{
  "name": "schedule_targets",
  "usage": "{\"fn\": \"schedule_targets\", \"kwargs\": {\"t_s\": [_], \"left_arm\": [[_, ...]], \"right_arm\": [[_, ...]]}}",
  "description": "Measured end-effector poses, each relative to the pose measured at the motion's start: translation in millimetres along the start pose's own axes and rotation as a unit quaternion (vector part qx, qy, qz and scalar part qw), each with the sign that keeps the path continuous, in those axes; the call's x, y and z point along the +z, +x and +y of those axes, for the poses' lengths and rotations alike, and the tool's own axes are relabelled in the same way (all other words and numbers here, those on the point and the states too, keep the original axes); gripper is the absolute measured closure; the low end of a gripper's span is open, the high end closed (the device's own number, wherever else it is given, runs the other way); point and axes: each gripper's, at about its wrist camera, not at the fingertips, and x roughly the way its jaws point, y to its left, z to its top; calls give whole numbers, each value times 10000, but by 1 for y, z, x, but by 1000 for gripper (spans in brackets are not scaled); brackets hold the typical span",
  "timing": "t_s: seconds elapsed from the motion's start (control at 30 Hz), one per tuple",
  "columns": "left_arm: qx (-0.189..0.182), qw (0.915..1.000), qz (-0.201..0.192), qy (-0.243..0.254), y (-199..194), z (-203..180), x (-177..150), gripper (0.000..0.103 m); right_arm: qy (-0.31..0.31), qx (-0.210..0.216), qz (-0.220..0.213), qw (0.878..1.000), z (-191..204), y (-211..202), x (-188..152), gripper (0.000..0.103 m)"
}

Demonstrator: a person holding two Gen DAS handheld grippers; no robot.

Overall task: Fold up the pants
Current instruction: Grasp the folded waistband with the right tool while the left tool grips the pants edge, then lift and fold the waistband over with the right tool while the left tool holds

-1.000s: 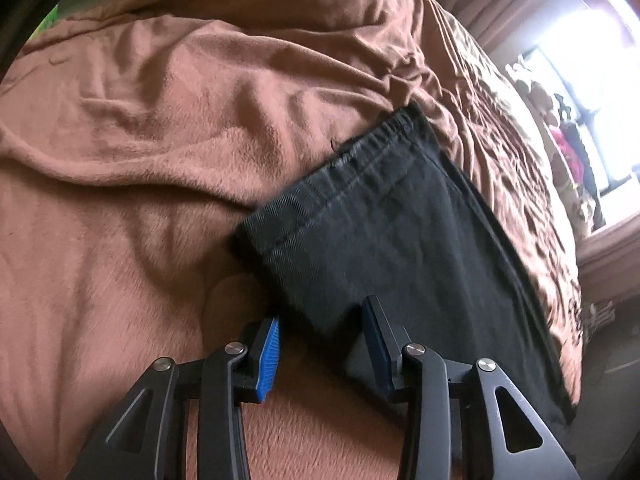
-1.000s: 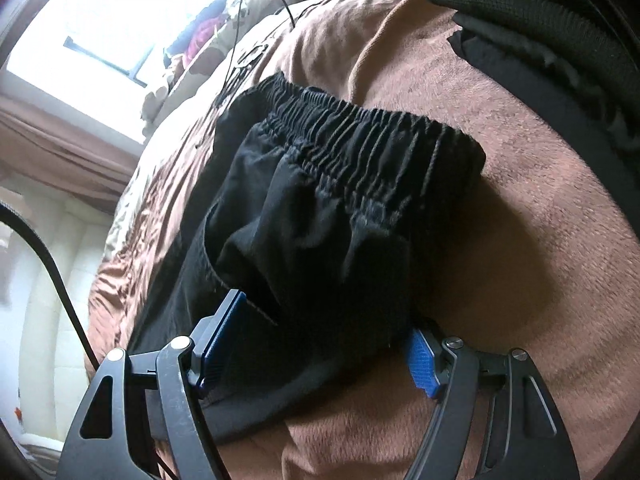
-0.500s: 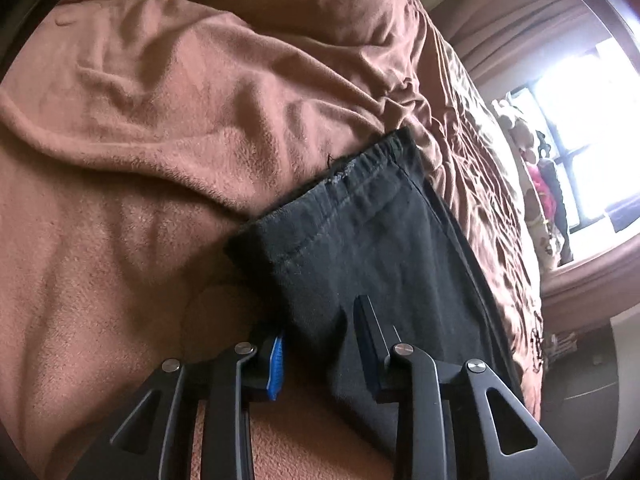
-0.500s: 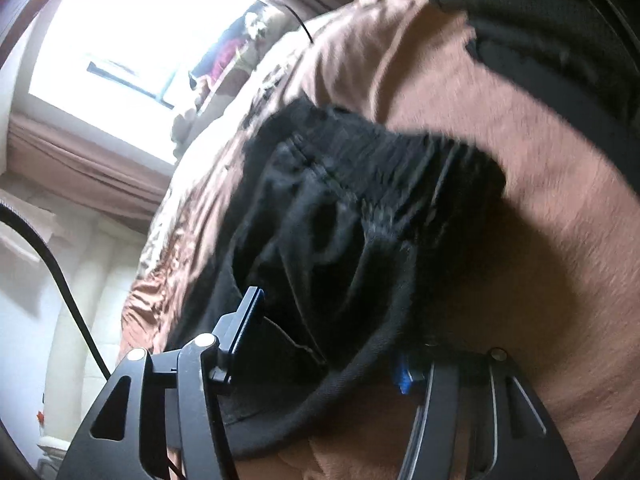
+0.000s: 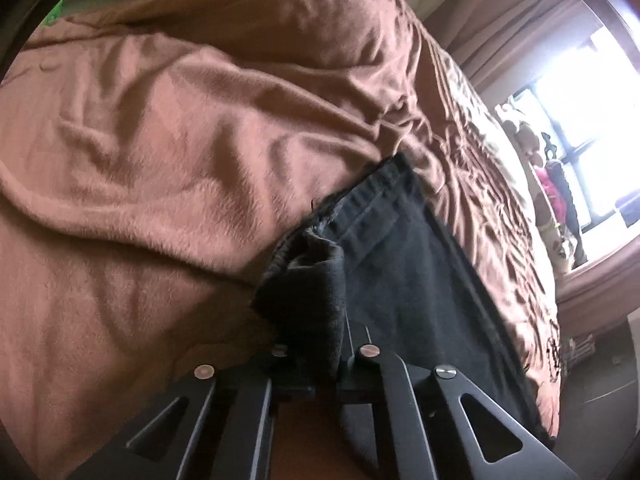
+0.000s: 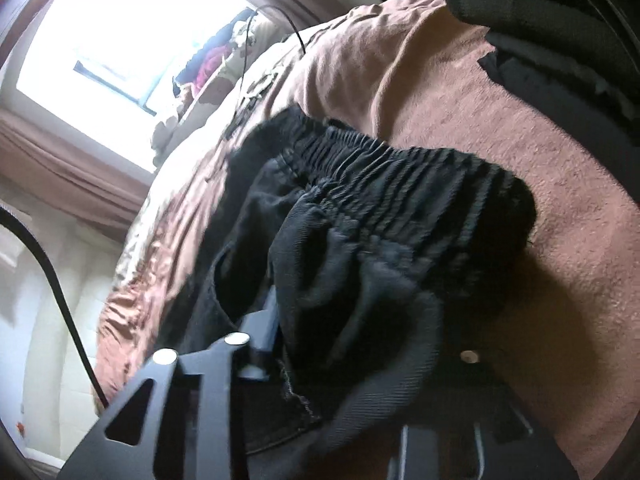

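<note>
Left wrist: left claw [image 5: 316, 354] clamped on pants [image 5: 404, 280] hem; right wrist alone: gathered waistband [image 6: 404, 184].

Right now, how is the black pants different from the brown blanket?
The pants are black and smooth; the blanket is brown and fuzzy. The pants are small and lie on top; the blanket spreads wide underneath. Only the pants are pinched, by the left gripper and the right gripper. Both are soft cloth.

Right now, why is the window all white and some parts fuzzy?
Left wrist view: the bright window is washed out by glare, and the fisheye bends the brown fleece blanket. Right wrist view: window glare again; the black elastic-waist pants look smeared by motion.
</note>
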Motion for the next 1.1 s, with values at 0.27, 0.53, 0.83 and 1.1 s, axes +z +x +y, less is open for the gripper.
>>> {"fn": "schedule_targets", "kwargs": {"t_s": [0.27,0.53,0.83,1.1], "left_arm": [[-210,9993,-289,90,-33,-28,16,99],[-411,9977,-450,292,-72,-53,28,99],[-397,9978,-452,279,-118,-33,25,99],[-353,9986,-344,174,-154,9,2,99]], "right_arm": [[-126,234,-231,9994,23,-36,0,91],[-268,359,-192,9988,43,-68,-4,92],[-140,325,21,9994,30,-114,-16,92],[-37,268,123,9996,15,-163,-43,92]]}}
